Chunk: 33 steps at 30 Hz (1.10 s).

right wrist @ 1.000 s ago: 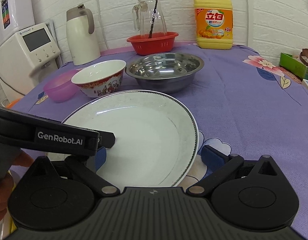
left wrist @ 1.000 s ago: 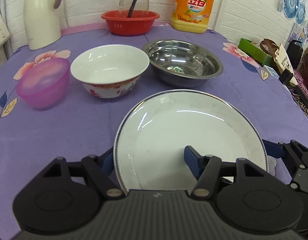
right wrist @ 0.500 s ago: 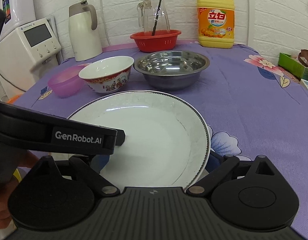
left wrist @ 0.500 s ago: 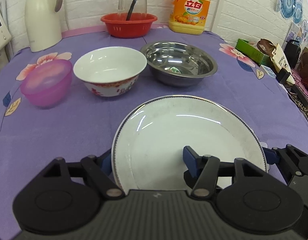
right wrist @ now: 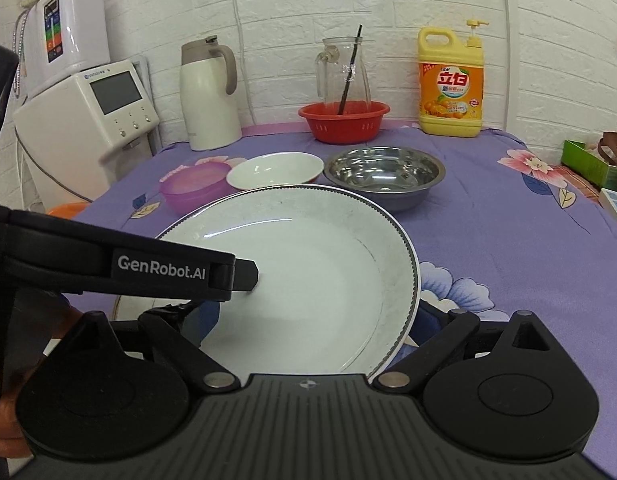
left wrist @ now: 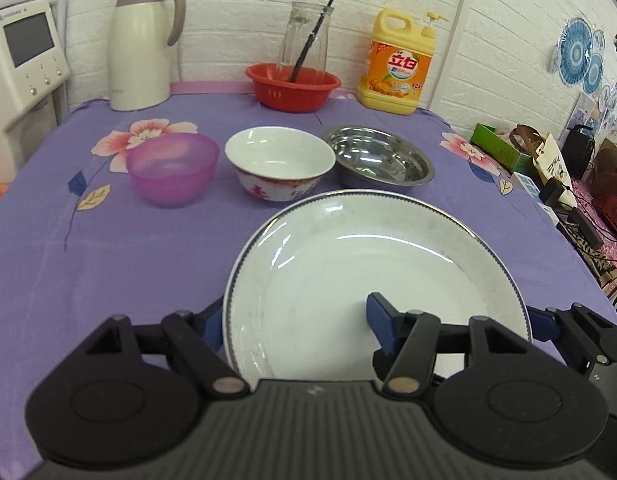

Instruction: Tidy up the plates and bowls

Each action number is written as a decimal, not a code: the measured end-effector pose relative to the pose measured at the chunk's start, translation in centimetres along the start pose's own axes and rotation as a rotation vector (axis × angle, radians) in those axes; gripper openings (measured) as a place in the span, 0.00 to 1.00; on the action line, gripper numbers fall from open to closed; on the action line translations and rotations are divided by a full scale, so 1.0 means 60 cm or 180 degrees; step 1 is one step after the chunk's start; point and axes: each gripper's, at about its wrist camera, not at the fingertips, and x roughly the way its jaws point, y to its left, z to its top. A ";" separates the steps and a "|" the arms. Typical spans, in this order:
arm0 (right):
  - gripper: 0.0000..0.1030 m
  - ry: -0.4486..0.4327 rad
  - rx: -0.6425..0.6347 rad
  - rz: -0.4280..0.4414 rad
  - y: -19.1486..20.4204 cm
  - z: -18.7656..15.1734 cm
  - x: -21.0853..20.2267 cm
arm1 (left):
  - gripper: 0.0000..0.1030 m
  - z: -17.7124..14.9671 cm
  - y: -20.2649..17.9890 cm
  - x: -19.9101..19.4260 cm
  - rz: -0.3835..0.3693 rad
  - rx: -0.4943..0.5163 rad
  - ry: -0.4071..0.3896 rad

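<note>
White brick walls back a table (left wrist: 108, 264) under a purple cloth with flower prints; clutter sits off its right edge

Both grippers share one white plate (left wrist: 372, 276), a round thing with no long axis, its hollow facing up and its far rim tipped slightly higher. It seems lifted clear of the cloth, near the table's front edge. The left gripper (left wrist: 296, 320) has one blue pad inside the plate and the other under its left rim, jaws about half spread and gripping that rim. The right gripper (right wrist: 316, 316) straddles the plate's right rim, one pad beneath the rim outside, the other hidden behind the left gripper's arm; whether it clamps I cannot tell

Beyond the plate stand three bowls in a row, all upright: a pink bowl (left wrist: 172, 168), a white bowl (left wrist: 280, 168) with a red pattern, and a steel bowl (left wrist: 378, 162). Further back by the wall are a cream kettle (left wrist: 142, 40), a red basket (left wrist: 292, 86) holding a glass jug (left wrist: 306, 36), and a yellow bottle (left wrist: 400, 64). At far left stands a white dispenser (right wrist: 92, 120)
</note>
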 end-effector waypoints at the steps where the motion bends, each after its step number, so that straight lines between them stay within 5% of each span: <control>1: 1.00 -0.0017 -0.0028 0.0033 0.013 -0.004 -0.008 | 0.59 -0.007 0.008 -0.013 0.0024 -0.0016 -0.0017; 16: 1.00 0.0122 -0.0398 0.0524 0.179 -0.089 -0.078 | 0.59 -0.169 0.115 -0.173 0.0451 -0.0268 -0.0208; 22: 1.00 0.0223 -0.0380 0.0551 0.182 -0.102 -0.071 | 0.59 -0.183 0.118 -0.172 0.0489 -0.0177 -0.0285; 25: 1.00 0.0232 -0.0430 0.0523 0.187 -0.105 -0.072 | 0.59 -0.185 0.139 -0.161 0.0381 -0.0377 -0.0203; 33: 1.00 0.0108 -0.0472 0.0420 0.180 -0.100 -0.079 | 0.63 -0.167 0.133 -0.194 0.0299 -0.0312 -0.0543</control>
